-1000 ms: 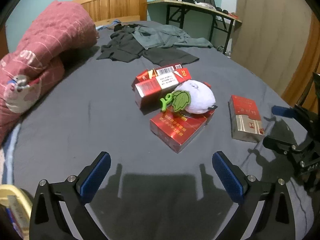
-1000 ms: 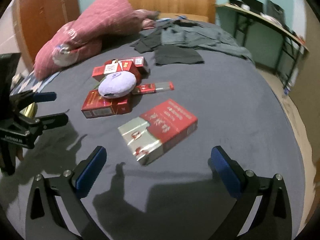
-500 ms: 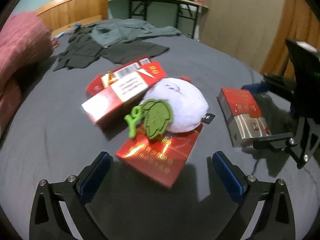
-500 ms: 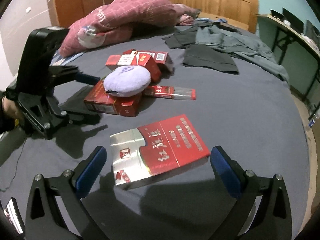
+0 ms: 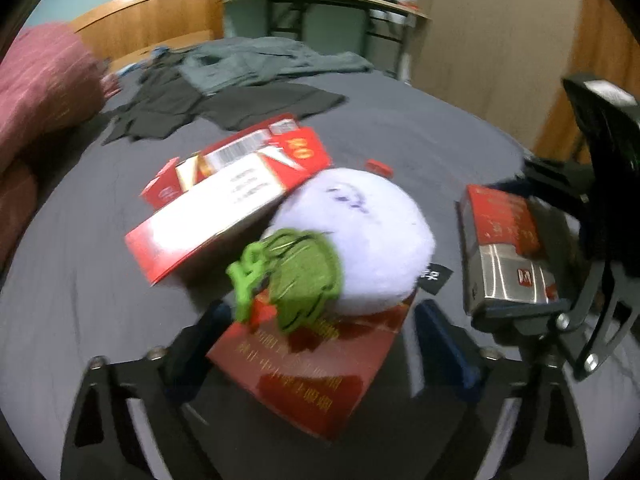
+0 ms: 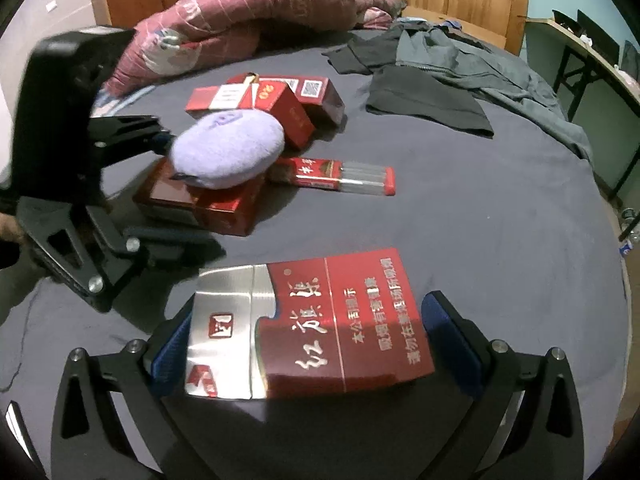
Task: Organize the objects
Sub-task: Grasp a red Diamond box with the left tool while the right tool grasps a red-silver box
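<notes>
A lilac plush (image 5: 356,236) with a green leaf tag (image 5: 300,276) lies on a dark red carton (image 5: 308,368) on the grey bed. My left gripper (image 5: 320,344) is open, its blue pads either side of that carton's near end. A red-and-silver carton (image 6: 308,320) lies between the open pads of my right gripper (image 6: 316,340); it also shows in the left wrist view (image 5: 504,248). The plush (image 6: 228,148) and dark red carton (image 6: 208,200) show in the right wrist view, with the left gripper (image 6: 132,196) beside them.
Red-and-white cartons (image 5: 236,192) lie behind the plush. A slim red box with a clear end (image 6: 336,176) lies to its right. Dark clothes (image 6: 432,80) and a pink quilt (image 6: 248,12) are at the bed's far end. A desk (image 5: 332,0) stands beyond.
Both grippers have moved forward and down: the left now straddles the dark red carton under the plush, the right straddles the red-and-silver carton. Both stay open.
</notes>
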Action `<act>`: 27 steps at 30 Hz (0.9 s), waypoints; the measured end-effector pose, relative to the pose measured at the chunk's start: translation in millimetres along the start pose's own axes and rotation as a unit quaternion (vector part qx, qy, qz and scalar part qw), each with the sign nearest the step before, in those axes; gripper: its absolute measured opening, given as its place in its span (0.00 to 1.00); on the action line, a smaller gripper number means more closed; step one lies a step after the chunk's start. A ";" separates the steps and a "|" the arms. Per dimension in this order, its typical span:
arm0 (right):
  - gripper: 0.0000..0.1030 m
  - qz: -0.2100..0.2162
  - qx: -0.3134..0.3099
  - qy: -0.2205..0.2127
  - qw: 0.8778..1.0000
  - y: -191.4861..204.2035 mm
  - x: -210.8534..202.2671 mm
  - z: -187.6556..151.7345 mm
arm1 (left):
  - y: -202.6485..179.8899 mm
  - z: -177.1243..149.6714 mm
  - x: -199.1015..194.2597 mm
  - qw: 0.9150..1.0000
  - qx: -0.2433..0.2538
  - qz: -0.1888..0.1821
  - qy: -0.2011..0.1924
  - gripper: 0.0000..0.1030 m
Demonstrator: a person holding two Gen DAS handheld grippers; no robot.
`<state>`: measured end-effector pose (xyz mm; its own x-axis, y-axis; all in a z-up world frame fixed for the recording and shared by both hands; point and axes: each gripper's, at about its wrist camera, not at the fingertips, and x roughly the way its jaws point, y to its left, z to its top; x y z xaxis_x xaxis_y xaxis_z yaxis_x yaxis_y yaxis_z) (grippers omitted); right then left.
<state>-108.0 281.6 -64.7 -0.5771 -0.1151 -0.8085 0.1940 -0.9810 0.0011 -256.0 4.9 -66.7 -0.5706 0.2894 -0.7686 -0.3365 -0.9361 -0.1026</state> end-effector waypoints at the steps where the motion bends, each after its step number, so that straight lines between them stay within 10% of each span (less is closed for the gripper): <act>1: 0.98 -0.009 -0.003 0.000 1.000 2.3 -0.2 0.0 | 0.9 -3.2 -2.9 1.000 -0.021 0.003 -0.001 0.81; 7: 0.96 -0.050 0.018 -0.007 0.999 7.3 -1.3 1.3 | 10.9 -23.5 -21.4 0.992 -0.125 0.018 -0.022 0.80; 27: 0.85 -0.090 0.079 -0.043 0.992 6.6 -12.3 -2.6 | -7.9 -18.5 -23.1 0.999 -0.040 0.025 -0.011 0.63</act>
<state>-97.6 276.9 -56.2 -0.6584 0.0570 -0.7505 -0.0406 -0.9984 -0.0402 -226.3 1.9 -59.8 -0.6024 0.2448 -0.7597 -0.2460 -0.9624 -0.1151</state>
